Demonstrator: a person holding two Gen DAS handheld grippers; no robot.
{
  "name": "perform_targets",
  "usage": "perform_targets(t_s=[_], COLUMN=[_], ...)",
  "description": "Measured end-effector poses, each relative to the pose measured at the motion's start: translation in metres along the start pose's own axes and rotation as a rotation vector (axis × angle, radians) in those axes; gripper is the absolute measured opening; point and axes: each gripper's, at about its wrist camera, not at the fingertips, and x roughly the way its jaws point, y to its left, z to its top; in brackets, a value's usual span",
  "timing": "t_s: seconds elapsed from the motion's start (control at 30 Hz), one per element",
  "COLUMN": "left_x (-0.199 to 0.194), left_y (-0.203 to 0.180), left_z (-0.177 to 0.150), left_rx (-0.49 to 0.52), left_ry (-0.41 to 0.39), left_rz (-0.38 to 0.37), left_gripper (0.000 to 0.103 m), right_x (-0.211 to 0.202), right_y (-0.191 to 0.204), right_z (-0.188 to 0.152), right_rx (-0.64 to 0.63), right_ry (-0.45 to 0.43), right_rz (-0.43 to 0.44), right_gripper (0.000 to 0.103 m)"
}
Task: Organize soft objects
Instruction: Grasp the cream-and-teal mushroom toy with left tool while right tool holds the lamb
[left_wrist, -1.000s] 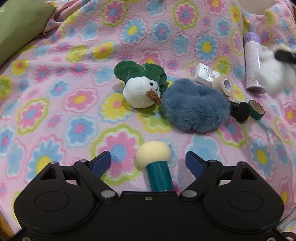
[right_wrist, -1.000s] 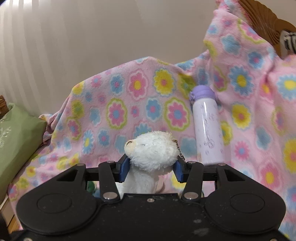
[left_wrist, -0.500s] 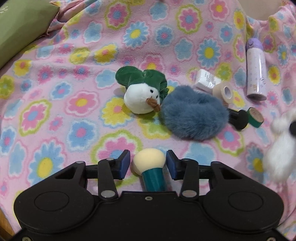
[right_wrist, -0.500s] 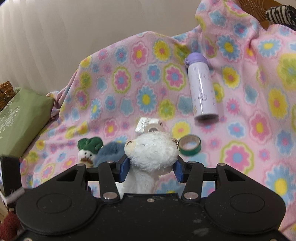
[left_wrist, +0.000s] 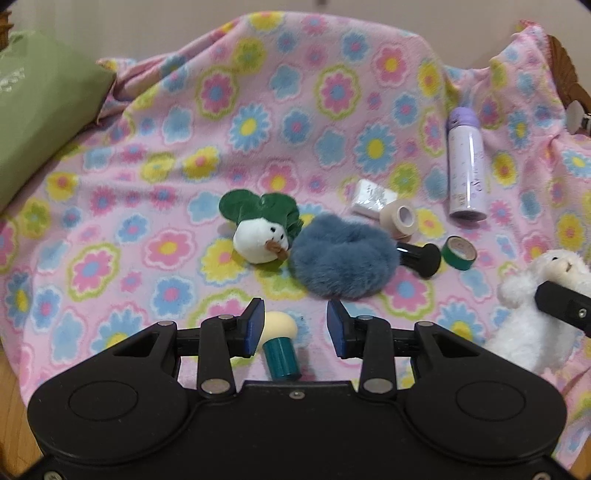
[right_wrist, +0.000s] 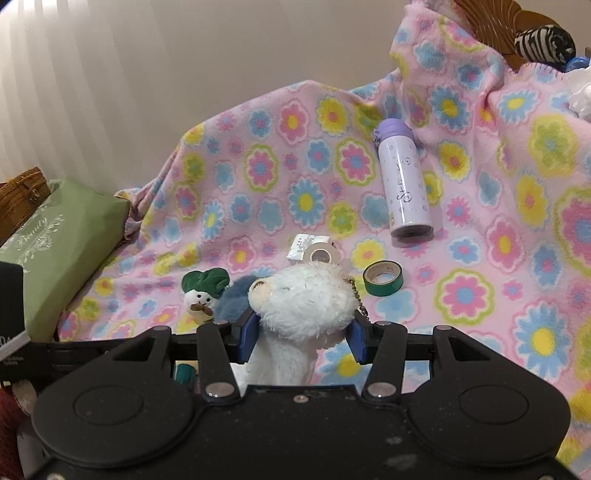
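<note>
Right gripper (right_wrist: 301, 343), over the pink flowered fleece blanket (right_wrist: 258, 173), clamps the fluffy white plush lamb (right_wrist: 303, 295) at the neck, apparently for sorting. Left gripper (left_wrist: 295, 328), jaws just closed, seems to have missed. The cream-headed, teal-handled makeup sponge (left_wrist: 279, 343) lies loose between them.

Pale wall (right_wrist: 184, 74), floral blanket (left_wrist: 295, 110), green cushion (right_wrist: 66, 240), wicker chair-back (right_wrist: 491, 14)
</note>
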Motion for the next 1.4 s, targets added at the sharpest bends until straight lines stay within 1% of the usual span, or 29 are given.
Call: perform_targets(t_s=[0.17, 0.4, 0.5, 0.6, 0.63, 0.67, 0.73, 0.77, 0.8, 0.93, 1.03, 1.17, 1.23, 1.27, 1.4], left_x=[0.001, 0.032, 0.049, 0.055, 0.055, 0.055, 0.054, 0.054, 0.053, 0.056, 0.061, 0.068, 0.070, 0.070, 0.063], left_y=[-0.003, 0.000, 0.004, 0.004, 0.005, 0.006, 0.008, 0.008, 0.008, 0.007, 0.008, 0.010, 0.009, 0.008, 0.008], left_z=[0.002, 0.001, -0.001, -0.003, -0.002, -0.002, -0.002, -0.002, -0.004, -0.010, -0.014, -0.016, -0.017, -0.017, -0.017], left_rx=[0.004, 0.002, 0.004, 0.040, 0.044, 0.042, 0.040, 0.041, 0.043, 0.060, 0.048, 0.030, 0.029, 0.031, 0.019], left_ry=[-0.007, 0.025, 0.051, 0.034, 0.035, 0.034, 0.033, 0.033, 0.034, 0.054, 0.077, 0.101, 0.111, 0.112, 0.098], left_rz=[-0.014, -0.012, 0.003, 0.037, 0.036, 0.031, 0.018, 0.014, 0.016, 0.022, 0.029, 0.026, 0.013, 0.011, 0.005], left_gripper=[0.037, 0.037, 0.037, 0.037, 0.037, 0.039, 0.048, 0.054, 0.056, 0.057, 0.057, 0.055, 0.045, 0.038, 0.038], right_x=[-0.003, 0.007, 0.014, 0.021, 0.023, 0.025, 0.030, 0.032, 0.035, 0.042, 0.047, 0.050, 0.050, 0.050, 0.047], right_y=[-0.001, -0.006, -0.008, -0.010, -0.011, -0.012, -0.014, -0.014, -0.015, -0.017, -0.019, -0.021, -0.021, -0.021, -0.019], right_z=[0.000, -0.003, -0.004, -0.004, -0.005, -0.005, -0.006, -0.006, -0.006, -0.009, -0.010, -0.011, -0.011, -0.011, -0.010], right_rx=[0.005, 0.029, 0.034, 0.043, 0.045, 0.047, 0.056, 0.060, 0.063, 0.071, 0.078, 0.084, 0.083, 0.083, 0.079], right_ry=[-0.005, 0.018, 0.034, 0.047, 0.051, 0.056, 0.065, 0.070, 0.077, 0.096, 0.109, 0.117, 0.119, 0.118, 0.111], right_rz=[0.001, -0.010, -0.011, -0.008, -0.006, -0.005, -0.001, 0.001, 0.003, 0.008, 0.010, 0.010, 0.009, 0.009, 0.014], right_gripper=[0.049, 0.049, 0.049, 0.049, 0.049, 0.049, 0.049, 0.049, 0.049, 0.049, 0.050, 0.050, 0.050, 0.050, 0.050])
